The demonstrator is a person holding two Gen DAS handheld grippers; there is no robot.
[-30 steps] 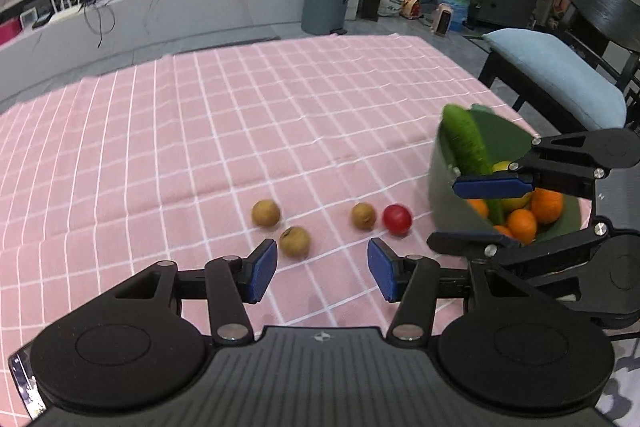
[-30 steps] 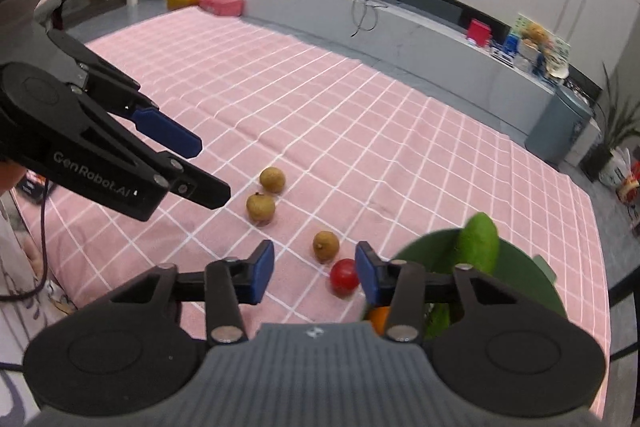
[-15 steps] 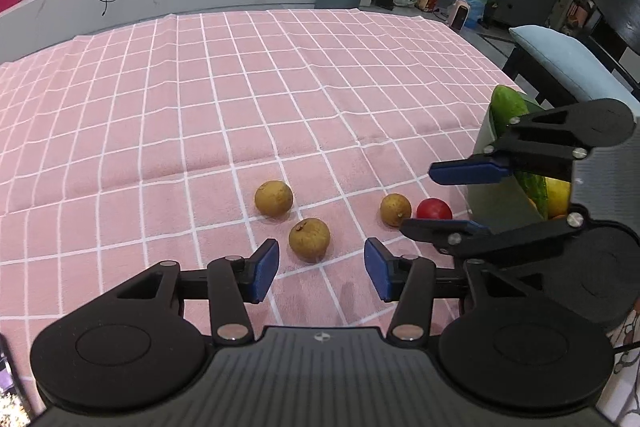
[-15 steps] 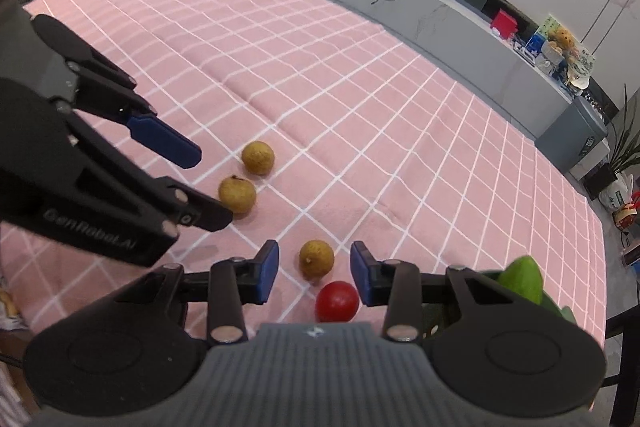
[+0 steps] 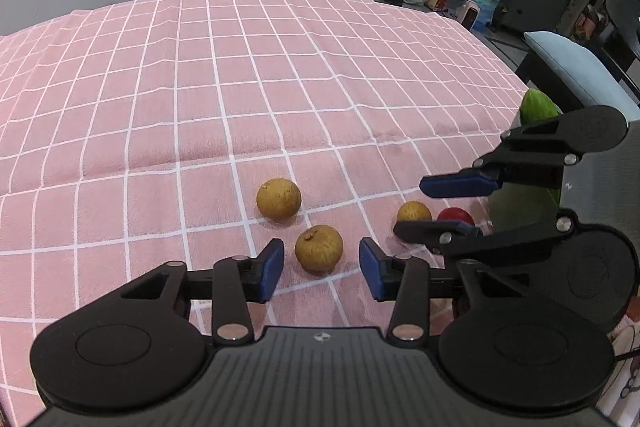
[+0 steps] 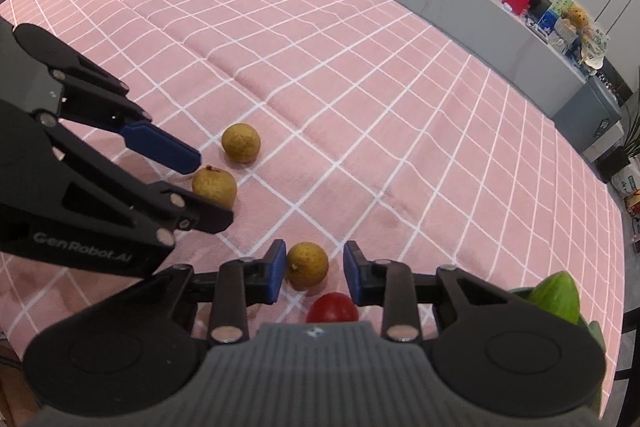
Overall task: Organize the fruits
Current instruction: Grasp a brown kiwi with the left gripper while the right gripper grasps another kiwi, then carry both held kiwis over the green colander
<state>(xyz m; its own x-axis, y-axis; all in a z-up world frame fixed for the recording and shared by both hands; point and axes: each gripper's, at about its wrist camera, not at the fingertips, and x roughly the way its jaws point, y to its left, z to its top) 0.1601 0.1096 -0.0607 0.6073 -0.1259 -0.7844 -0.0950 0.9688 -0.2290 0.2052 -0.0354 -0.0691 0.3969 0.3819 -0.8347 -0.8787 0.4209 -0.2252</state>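
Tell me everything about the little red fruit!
The red fruit is small, round, smooth and a bit shiny, like a tiny tomato. It sits on the pink checked cloth, close beside a brown fruit, just below the open right gripper. The gripper's body hides its lower part. Nothing grips it.

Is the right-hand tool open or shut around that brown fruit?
Open: the right tool has gaps either side of the brown fruit.
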